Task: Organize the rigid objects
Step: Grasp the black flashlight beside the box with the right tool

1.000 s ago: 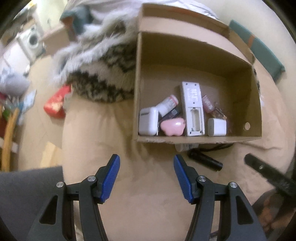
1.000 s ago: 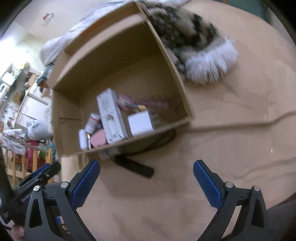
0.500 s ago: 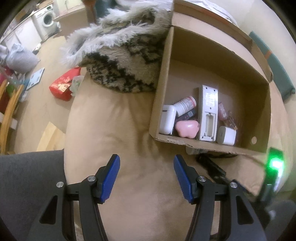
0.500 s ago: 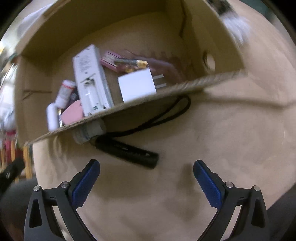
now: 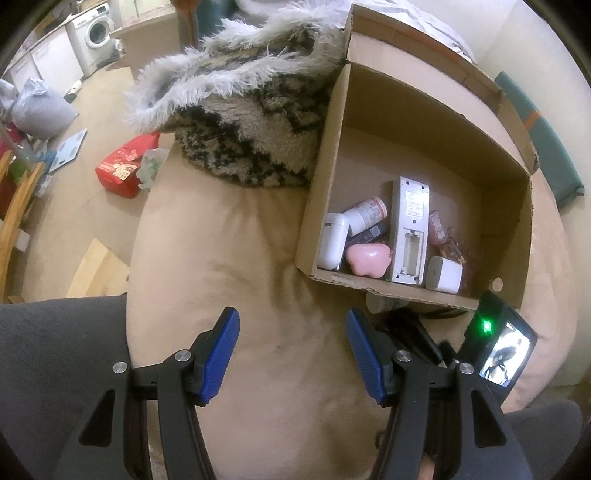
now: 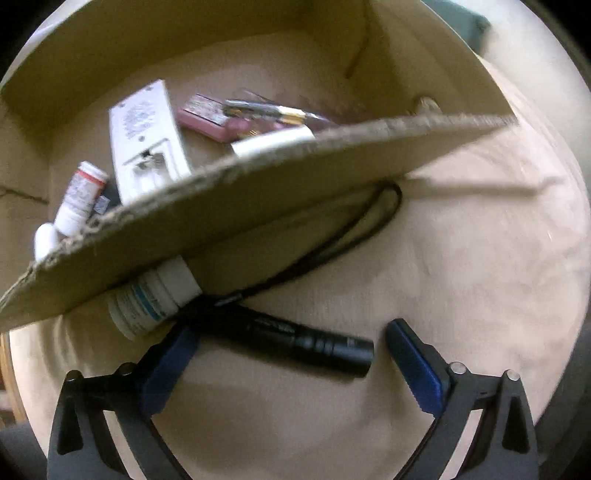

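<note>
Closing right gripper [image 6: 290, 360] fingers around black flashlight [image 6: 295, 339], not touching; left gripper [image 5: 293, 356] fingers apart, empty; labels unreadable.

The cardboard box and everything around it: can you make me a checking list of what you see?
Surface: beige cushion, soft and creased.
Job's things: cardboard box holds a white remote, pink case, small bottle and white charger. Black flashlight and white bottle lie outside, by the box's front wall.
Clutter: furry blanket beside the box.
Grippers: left hand-held gripper open, empty. Right hand-held gripper closing, flashlight between its jaws, pads not yet pressing.
Cables: black cord loops from the flashlight under the box edge.
Surroundings: washing machine, red box on the floor.
</note>
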A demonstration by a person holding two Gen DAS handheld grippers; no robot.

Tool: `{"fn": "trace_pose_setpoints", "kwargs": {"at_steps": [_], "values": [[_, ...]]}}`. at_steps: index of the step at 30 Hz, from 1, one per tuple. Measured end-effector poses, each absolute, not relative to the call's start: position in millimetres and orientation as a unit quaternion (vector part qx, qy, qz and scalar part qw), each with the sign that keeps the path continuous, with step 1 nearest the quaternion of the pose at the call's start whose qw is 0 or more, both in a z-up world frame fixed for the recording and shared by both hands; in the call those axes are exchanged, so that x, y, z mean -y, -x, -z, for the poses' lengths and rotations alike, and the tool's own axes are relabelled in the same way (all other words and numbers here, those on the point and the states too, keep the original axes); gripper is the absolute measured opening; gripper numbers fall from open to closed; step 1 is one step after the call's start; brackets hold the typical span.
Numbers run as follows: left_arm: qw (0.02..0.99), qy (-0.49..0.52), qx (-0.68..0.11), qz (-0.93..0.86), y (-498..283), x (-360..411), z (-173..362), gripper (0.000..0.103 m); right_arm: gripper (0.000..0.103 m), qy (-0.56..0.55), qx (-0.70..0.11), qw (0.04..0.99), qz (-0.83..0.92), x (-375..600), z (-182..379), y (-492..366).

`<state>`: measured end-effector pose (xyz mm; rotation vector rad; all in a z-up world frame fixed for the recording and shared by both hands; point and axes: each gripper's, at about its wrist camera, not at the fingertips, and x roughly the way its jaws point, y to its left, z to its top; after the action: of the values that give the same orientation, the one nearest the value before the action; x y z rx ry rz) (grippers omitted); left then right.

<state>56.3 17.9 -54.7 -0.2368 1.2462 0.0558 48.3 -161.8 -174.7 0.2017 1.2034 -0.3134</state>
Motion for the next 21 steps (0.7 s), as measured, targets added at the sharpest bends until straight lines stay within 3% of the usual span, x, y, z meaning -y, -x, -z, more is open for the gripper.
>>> {"fn": "trace_pose_setpoints", "kwargs": {"at_steps": [10, 21], "values": [[0.802, 0.109, -0.586, -0.029, -57.5, -15.7, 59.6, 0.057, 0.089, -0.084, -0.578, 0.81, 0.052, 203.2, 134.0, -12.6], [0.806, 0.082, -0.585, -0.037, -57.9, -6.1, 69.1, 0.057, 0.089, -0.07, -0.487, 0.864, -0.102, 220.7, 25.0, -5.0]]}}
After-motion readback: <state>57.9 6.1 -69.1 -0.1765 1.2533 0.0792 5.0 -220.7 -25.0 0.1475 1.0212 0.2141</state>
